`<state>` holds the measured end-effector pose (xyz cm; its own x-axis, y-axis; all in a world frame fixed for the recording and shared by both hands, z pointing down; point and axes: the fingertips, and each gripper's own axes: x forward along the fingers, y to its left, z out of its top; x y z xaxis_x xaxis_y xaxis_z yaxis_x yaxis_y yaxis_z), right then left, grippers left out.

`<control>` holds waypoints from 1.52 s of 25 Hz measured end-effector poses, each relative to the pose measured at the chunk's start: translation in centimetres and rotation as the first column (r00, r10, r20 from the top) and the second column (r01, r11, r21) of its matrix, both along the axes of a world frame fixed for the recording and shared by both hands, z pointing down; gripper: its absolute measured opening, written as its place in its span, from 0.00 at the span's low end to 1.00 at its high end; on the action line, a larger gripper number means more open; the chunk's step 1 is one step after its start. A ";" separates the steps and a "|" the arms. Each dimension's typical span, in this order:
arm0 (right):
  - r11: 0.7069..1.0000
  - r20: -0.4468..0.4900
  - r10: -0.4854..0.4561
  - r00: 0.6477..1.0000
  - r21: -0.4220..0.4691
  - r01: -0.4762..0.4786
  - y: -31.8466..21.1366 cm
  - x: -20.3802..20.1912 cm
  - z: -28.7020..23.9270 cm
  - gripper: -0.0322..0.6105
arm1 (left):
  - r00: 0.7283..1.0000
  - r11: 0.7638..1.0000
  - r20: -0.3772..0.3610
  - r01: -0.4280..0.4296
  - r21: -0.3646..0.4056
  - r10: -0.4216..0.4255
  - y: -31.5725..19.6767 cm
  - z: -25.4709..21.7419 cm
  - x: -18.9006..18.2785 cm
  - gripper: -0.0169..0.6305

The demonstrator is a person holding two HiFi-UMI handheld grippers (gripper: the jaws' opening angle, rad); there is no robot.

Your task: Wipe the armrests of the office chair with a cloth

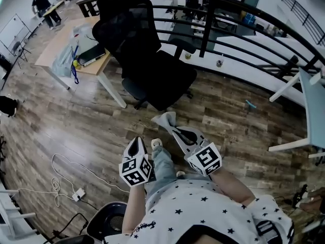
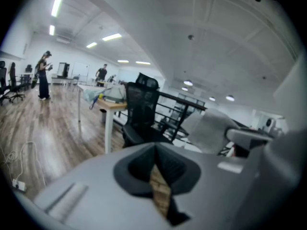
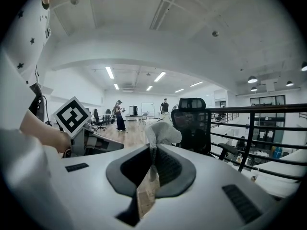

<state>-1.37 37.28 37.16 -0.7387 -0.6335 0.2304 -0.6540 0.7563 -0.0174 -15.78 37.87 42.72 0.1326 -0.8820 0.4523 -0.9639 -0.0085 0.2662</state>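
The black mesh office chair [image 1: 147, 65] stands a short way ahead of me on the wood floor; one armrest [image 1: 184, 44] shows on its right side. A pale grey cloth [image 1: 165, 119] sticks out from the tip of my right gripper [image 1: 173, 129], which is shut on it. In the right gripper view the cloth [image 3: 161, 132] bunches above the closed jaws, with the chair [image 3: 194, 122] behind. My left gripper [image 1: 136, 141] hangs beside it, shut with nothing in it. The left gripper view shows the chair [image 2: 142, 114] ahead and the cloth [image 2: 211, 127] to the right.
A wooden desk [image 1: 61, 47] with clutter stands left of the chair. A black railing [image 1: 238, 14] runs behind it. A white cable and power strip [image 1: 76, 193] lie on the floor at lower left. A white table [image 1: 311, 103] stands at right.
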 end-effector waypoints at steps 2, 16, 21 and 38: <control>1.000 -0.004 -0.001 1.000 -0.001 0.001 -1.6 -0.3 0.1 0.09 | 1.000 1.000 -0.003 -0.003 0.002 0.003 -1.7 0.0 -0.2 0.03; 1.000 -0.012 -0.005 1.000 0.004 0.005 -14.4 -4.4 -1.0 0.09 | 1.000 1.000 -0.023 -0.004 -0.014 0.003 -13.6 -0.1 -3.7 0.03; 1.000 -0.009 -0.004 1.000 -0.001 0.004 -18.4 -5.9 -1.6 0.09 | 1.000 1.000 -0.019 0.001 -0.013 -0.002 -17.5 -0.8 -5.5 0.03; 0.999 -0.040 -0.032 0.999 -0.028 0.031 -30.2 -12.6 0.0 0.09 | 0.999 0.998 -0.033 -0.004 -0.063 0.002 -27.5 0.8 -11.3 0.03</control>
<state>-13.93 7.07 37.13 -0.7477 -0.6034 0.2772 -0.6306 0.7760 -0.0120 -27.08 10.32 43.56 0.1511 -0.8517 0.5018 -0.9545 0.0064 0.2982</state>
